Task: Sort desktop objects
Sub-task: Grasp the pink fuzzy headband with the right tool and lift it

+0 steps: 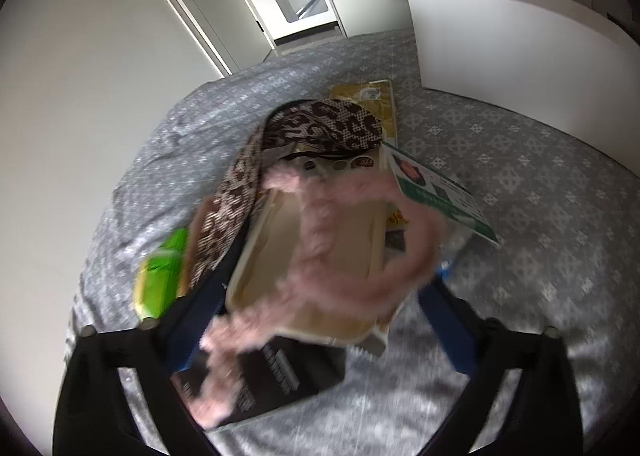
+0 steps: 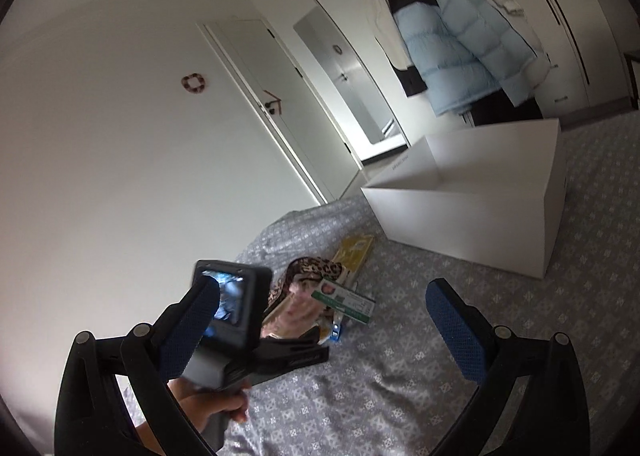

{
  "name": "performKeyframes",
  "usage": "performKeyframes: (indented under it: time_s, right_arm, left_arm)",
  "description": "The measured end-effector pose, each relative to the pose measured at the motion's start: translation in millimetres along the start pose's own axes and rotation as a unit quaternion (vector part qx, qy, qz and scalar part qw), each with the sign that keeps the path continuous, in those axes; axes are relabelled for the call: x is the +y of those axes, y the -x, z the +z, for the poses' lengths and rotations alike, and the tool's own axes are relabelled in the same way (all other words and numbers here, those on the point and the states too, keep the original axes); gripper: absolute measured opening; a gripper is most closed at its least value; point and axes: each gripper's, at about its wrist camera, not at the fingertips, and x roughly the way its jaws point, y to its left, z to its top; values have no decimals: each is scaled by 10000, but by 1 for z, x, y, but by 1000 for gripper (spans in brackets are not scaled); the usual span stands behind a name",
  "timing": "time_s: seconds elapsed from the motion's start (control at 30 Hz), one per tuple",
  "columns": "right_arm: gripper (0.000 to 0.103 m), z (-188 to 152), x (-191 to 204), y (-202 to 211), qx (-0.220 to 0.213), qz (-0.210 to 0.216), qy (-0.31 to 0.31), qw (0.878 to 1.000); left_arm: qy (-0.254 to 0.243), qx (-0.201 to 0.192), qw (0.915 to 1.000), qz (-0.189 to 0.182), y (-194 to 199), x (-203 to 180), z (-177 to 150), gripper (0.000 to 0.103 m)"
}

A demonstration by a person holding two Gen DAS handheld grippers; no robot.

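L gripper jaws spread over pile, pink scrunchie between them, motion-blurred; can't tell if gripped. R gripper open, empty, held above cloth. Box well apart. Risk: scrunchie snags leopard band, drags neighbours.

A home bedroom: patterned grey bedspread, white doors, puffer jacket hanging by wardrobes.

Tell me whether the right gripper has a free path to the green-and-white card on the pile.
Probably yes. The right gripper is open and holds nothing, and the green-and-white card lies on the near right edge of the pile with bare bedspread before it. The left gripper works further left.
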Motion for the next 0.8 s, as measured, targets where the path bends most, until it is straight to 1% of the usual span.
performKeyframes:
  time_s: [0.03, 0.07, 0.1, 0.13, 0.23, 0.27, 0.3, 0.33, 0.4, 0.53, 0.6, 0.67, 0.73, 0.8]
  right_arm:
    - [103, 1, 0, -1, 54, -29, -40, 10000]
    - [103, 1, -1, -3, 111, -52, -90, 9999]
    - [103, 0, 0, -6, 141, -85, -140, 9998]
    - [103, -1, -1, -8, 188, -94, -178, 9996]
    - [103, -5, -2, -14, 280, -108, -213, 9993]
    - [103, -7, -1, -17, 289, -118, -213, 9993]
    - [103, -8, 0, -18, 299, -122, -210, 9993]
    - [103, -8, -1, -19, 305, -118, -204, 9993]
    - [103, -7, 0, -19, 278, -140, -218, 9993]
    - [103, -7, 0, -17, 177, -202, -249, 9993]
    - [103, -8, 3, -18, 145, -229, -207, 9994]
    - [103, -7, 7, -17, 113, -234, -84, 9996]
    - [103, -9, 13, -18, 67, -245, 44, 9997]
    - [103, -13, 21, -18, -2, -268, 212, 9994]
  left_arm:
    - [20, 2, 10000, -9, -2, 1, 1, 71]
    - [57, -8, 10000, -28, -3, 1, 3, 52]
    - [138, -32, 9998, -113, -3, 3, 3, 45]
    - [219, -90, 9996, -128, 0, 4, 3, 44]
    - [422, -268, 9985, -226, 11, 11, 4, 33]
    - [485, -346, 9980, -202, 18, 13, 4, 25]
    - [540, -422, 9975, -170, 25, 16, 6, 20]
    - [618, -517, 9966, -162, 34, 19, 7, 18]
    - [888, -689, 9935, -183, 52, 30, 8, 11]
    - [1443, -920, 9850, -233, 90, 56, 6, 8]
    - [1762, -1014, 9787, -281, 110, 73, 0, 8]
    - [2080, -1103, 9715, -267, 129, 92, -10, 8]
    - [2415, -1208, 9625, -256, 151, 113, -23, 8]
    - [2732, -1323, 9527, -169, 175, 129, -39, 8]
